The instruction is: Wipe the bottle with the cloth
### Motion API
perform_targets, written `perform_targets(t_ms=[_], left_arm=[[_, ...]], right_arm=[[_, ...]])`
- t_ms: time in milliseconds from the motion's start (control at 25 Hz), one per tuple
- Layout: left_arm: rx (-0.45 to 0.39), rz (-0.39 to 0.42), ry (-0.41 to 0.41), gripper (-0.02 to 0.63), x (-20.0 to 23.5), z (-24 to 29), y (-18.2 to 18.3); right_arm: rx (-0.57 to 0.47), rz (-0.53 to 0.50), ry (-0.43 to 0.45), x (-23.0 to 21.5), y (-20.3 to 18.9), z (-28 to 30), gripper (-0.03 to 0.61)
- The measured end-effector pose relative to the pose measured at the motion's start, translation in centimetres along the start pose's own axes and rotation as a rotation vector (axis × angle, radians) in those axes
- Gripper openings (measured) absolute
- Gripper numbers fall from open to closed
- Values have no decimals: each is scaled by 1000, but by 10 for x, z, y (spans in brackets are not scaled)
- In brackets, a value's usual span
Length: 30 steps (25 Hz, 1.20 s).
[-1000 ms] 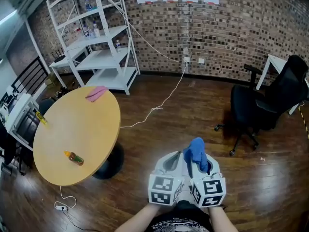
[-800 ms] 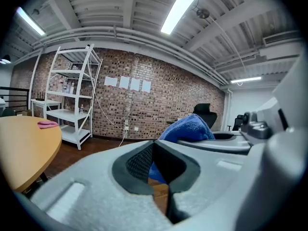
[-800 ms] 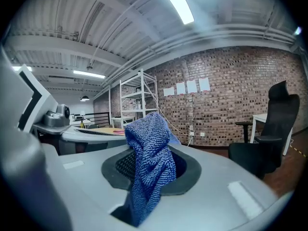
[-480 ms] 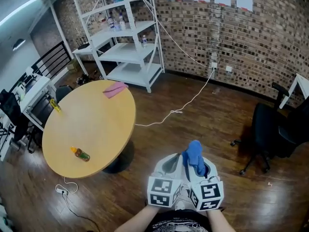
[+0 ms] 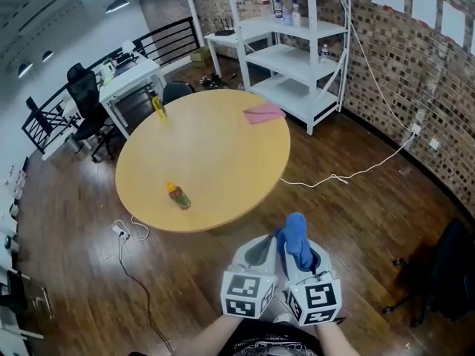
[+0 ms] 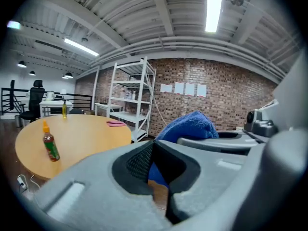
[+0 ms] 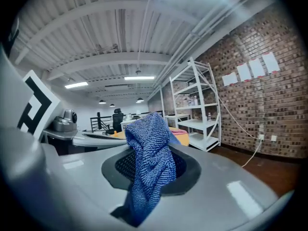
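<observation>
Far left: black office chair (image 5: 83,95) and white desk (image 5: 132,76) along a black railing. Bare wood floor lies between them and the table.

Floor, near left: power strip (image 5: 119,229) with a white lead, just off the table's near-left edge.

Centre: round table (image 5: 230,154), wood top, mostly bare.
- The bottle (image 5: 178,196), orange cap, stands upright close to the near edge on the left part, well apart from both my grippers.
- A yellow bottle (image 5: 158,107) stands at the far-left rim.
- A pink cloth (image 5: 263,113) lies at the far-right rim.

My left gripper (image 5: 260,247): held in front of me, short of the table's near edge. Jaws fully together, nothing in them.

My right gripper (image 5: 298,249): just beside the left. Jaws clamped on the blue cloth (image 5: 296,232), which pokes up past the tips.

Beyond the table: white shelf rack (image 5: 297,43) by the brick wall, near the far-right rim.

Floor, right: white cable (image 5: 356,173) trailing from the wall.

Far right edge: black chair (image 5: 449,273), with open floor between it and my grippers.
</observation>
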<state>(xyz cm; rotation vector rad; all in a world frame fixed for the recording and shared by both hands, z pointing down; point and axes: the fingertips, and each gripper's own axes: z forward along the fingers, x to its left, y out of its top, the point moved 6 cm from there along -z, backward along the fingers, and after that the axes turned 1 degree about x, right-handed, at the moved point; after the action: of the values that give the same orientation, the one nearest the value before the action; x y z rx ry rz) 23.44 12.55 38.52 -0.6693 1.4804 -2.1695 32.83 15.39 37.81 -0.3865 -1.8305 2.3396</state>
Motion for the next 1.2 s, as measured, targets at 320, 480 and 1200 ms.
perform_targets(t_ms=[320, 480, 1200], left_arm=[[-41, -91, 261, 3, 84, -42, -8], [-54, -128, 367, 3, 120, -60, -12], [-68, -157, 338, 3, 331, -61, -13]], right_arm=[[34, -52, 276, 73, 1, 68, 83], [40, -77, 373, 102, 2, 94, 83], [79, -86, 371, 211, 9, 262, 83]])
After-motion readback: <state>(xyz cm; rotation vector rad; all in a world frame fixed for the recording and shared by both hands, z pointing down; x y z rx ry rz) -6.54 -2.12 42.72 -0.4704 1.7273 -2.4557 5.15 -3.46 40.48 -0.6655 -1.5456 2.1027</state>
